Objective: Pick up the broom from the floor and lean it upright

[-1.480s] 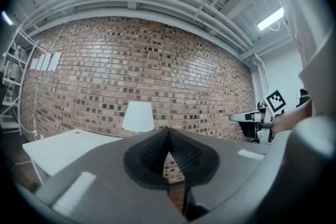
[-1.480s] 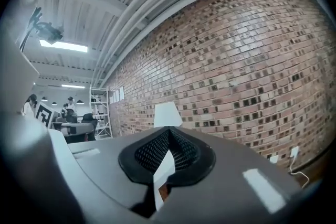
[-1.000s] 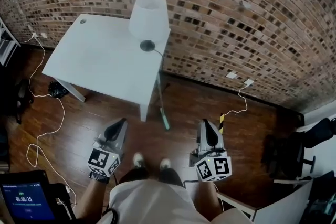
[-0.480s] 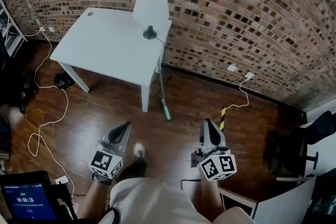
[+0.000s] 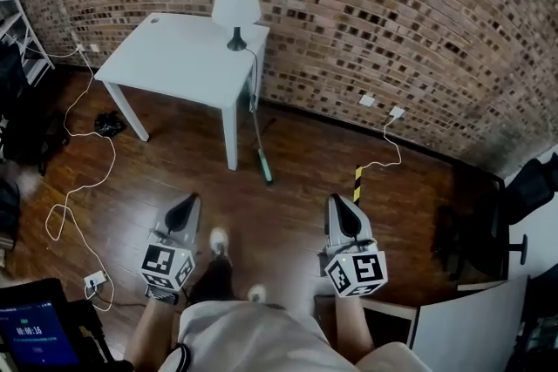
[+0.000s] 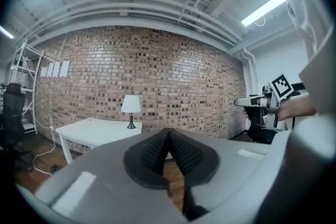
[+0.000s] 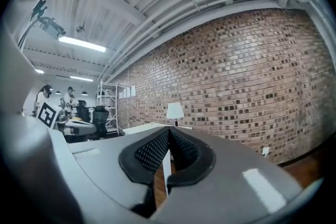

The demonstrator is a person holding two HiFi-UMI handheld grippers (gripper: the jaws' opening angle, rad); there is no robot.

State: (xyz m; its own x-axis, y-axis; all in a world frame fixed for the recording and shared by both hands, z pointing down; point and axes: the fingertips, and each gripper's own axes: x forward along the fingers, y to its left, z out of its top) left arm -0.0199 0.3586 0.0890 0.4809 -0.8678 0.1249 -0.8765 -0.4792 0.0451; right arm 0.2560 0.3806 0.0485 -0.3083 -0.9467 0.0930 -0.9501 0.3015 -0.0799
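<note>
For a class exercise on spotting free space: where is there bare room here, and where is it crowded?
Free: the white table top left of the lamp; the floor between broom and striped marker. Crowded: cables on the left floor.

Lamp on the table, far right corner, near the wall; broom just beside its right edge.

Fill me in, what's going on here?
A person stands on the wooden floor with a gripper in each hand. The left hand-held gripper and the right hand-held gripper are both shut and empty, held out level in front of the body. The broom is upright, its handle apparently leaning on the edge of the white table near the table lamp. Neither gripper touches it.
</note>
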